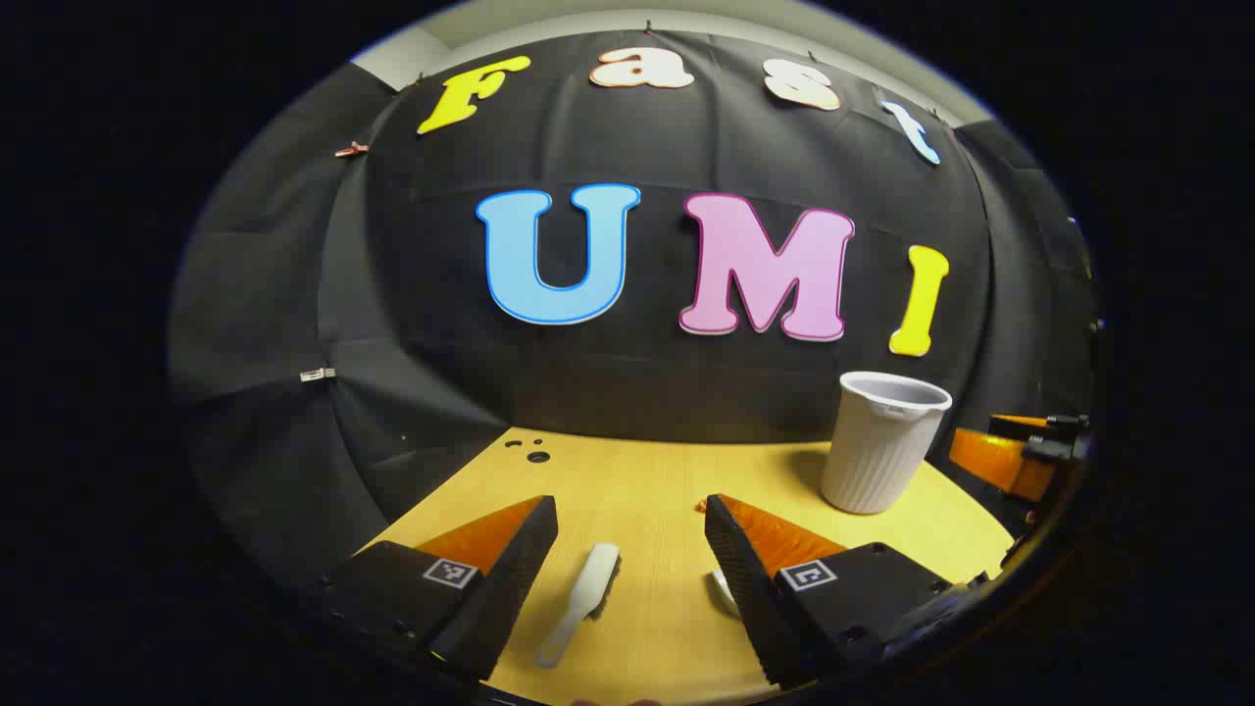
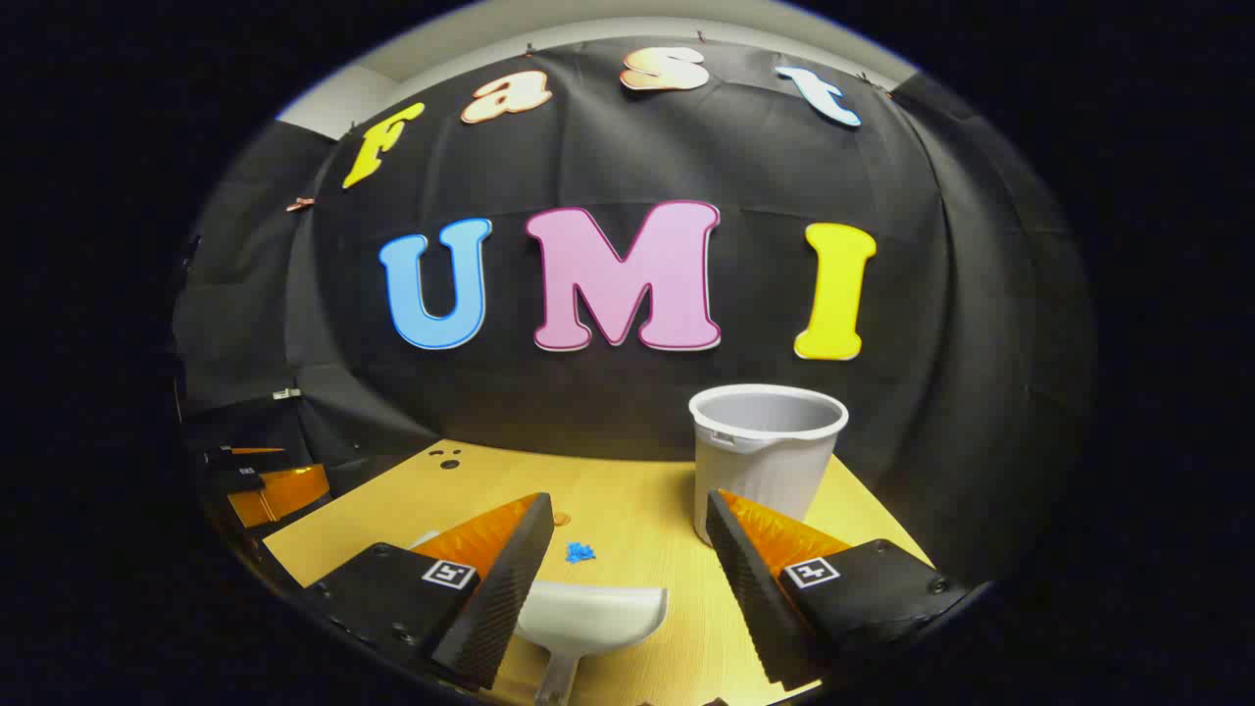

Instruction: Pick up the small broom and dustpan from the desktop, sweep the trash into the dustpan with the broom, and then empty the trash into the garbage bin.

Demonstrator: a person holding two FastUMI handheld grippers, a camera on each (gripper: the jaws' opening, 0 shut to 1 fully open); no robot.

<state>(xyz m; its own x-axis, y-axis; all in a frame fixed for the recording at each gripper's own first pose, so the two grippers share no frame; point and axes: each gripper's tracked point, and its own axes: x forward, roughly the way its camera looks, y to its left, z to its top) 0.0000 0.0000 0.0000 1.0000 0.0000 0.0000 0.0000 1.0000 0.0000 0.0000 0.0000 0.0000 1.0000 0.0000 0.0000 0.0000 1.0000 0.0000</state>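
Left hand-held gripper [image 1: 631, 549]: 2 fingers spread wide, nothing between them but bare wood, poised above the tabletop [image 1: 647, 471].

Small broom [image 1: 580, 603]: white, flat on the tabletop between the left fingers, nearer the left one, touching neither; handle end toward the camera, head pointing away, dark bristles along one edge.

White rounded item [image 1: 724, 588]: partly hidden behind the right finger of the left hand-held gripper; possibly the dustpan's edge, too little visible to tell.

Garbage bin [image 1: 880, 441]: white, ribbed, upright, open top, toward the back right of the tabletop, well apart from the broom.

Right hand-held gripper [image 1: 1015, 453]: in the left gripper view, at the far right edge, just beyond the bin.

Holes [image 1: 529, 451]: small dark cluster in the wood at the back left of the tabletop.

Right hand-held gripper [image 2: 627, 549]: in its own view, 2 fingers likewise spread wide, gripping nothing.

Dustpan [image 2: 591, 613]: white, flat on the tabletop between the right fingers, close against the left one; contact cannot be confirmed. Mouth facing away, handle running down toward the camera.

Trash [image 2: 579, 553]: small blue scrap on the wood just beyond the dustpan's mouth, apart from it. Small orange speck [image 2: 560, 517] beside the left fingertip.

Garbage bin [image 2: 767, 446]: upright behind the right finger, near the back of the tabletop [image 2: 627, 480].

Left hand-held gripper [image 2: 265, 485]: in the right gripper view, at the far left edge.
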